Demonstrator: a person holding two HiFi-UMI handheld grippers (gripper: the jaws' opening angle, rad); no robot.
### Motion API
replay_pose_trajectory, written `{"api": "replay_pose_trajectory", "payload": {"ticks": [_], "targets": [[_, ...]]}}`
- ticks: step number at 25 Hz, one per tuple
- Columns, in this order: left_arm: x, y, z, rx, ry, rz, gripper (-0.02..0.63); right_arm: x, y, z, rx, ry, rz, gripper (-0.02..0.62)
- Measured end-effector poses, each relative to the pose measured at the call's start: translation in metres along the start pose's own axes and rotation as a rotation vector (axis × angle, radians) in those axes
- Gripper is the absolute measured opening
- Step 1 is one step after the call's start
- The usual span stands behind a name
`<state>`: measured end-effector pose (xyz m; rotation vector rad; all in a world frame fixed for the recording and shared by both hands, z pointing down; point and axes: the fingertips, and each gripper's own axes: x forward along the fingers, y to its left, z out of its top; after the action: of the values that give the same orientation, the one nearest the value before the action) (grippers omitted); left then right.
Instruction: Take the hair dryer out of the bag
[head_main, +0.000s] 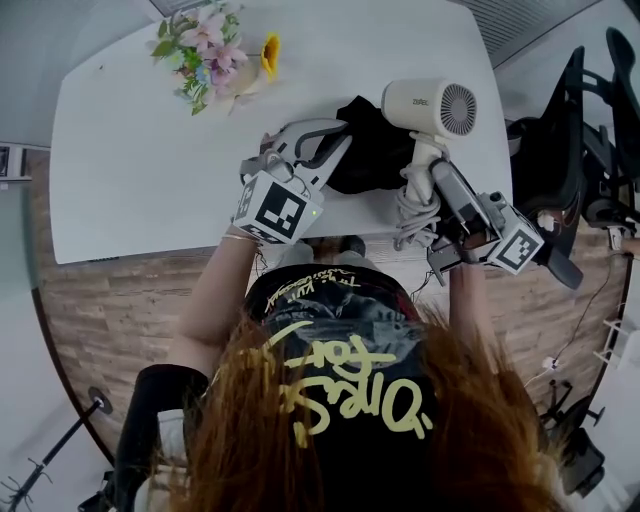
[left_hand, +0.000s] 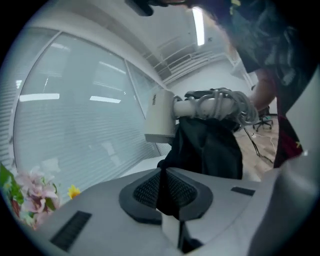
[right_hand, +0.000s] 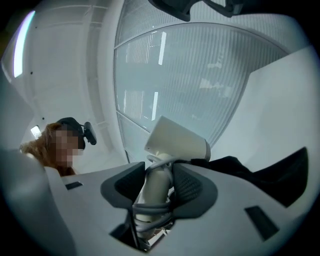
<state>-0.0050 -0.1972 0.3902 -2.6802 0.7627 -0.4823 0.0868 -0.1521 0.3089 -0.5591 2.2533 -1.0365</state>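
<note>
My right gripper (head_main: 432, 182) (right_hand: 156, 187) is shut on the handle of the white hair dryer (head_main: 430, 105) (right_hand: 177, 140), whose grey cord (head_main: 410, 212) is wound round that handle. The dryer's head is up over the table's near right edge, with its grille facing the camera. The black bag (head_main: 370, 150) (left_hand: 205, 147) (right_hand: 272, 175) lies slumped just left of the dryer and hangs below it in the left gripper view. My left gripper (head_main: 335, 140) (left_hand: 164, 192) is shut with a thin fold of the black bag pinched between its pads. The dryer (left_hand: 162, 117) is outside the bag.
The white table (head_main: 140, 170) carries a bunch of artificial flowers (head_main: 210, 50) (left_hand: 30, 192) at its far edge. A black office chair (head_main: 590, 150) stands to the right. Glass walls with blinds lie beyond the table. A person (right_hand: 57, 145) shows in the right gripper view.
</note>
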Motion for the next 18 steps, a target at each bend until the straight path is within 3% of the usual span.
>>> {"api": "replay_pose_trajectory", "payload": {"ticks": [2,6,14,18], "targets": [[-0.003,-0.007,0.002,0.077,-0.012,-0.015,0.012,-0.002,-0.011,0.003,-0.027,0.0,-0.086,0.183],[-0.001,-0.019,-0.003,0.139,0.01,-0.054,0.012,-0.005,-0.035,-0.003,-0.089,0.068,-0.293,0.183],[0.005,-0.046,-0.012,0.03,0.01,-0.255,0.012,-0.023,-0.076,-0.022,-0.28,0.239,-0.633,0.183],[0.006,-0.055,-0.016,0.028,0.025,-0.304,0.012,-0.028,-0.088,-0.033,-0.32,0.311,-0.7,0.183]]}}
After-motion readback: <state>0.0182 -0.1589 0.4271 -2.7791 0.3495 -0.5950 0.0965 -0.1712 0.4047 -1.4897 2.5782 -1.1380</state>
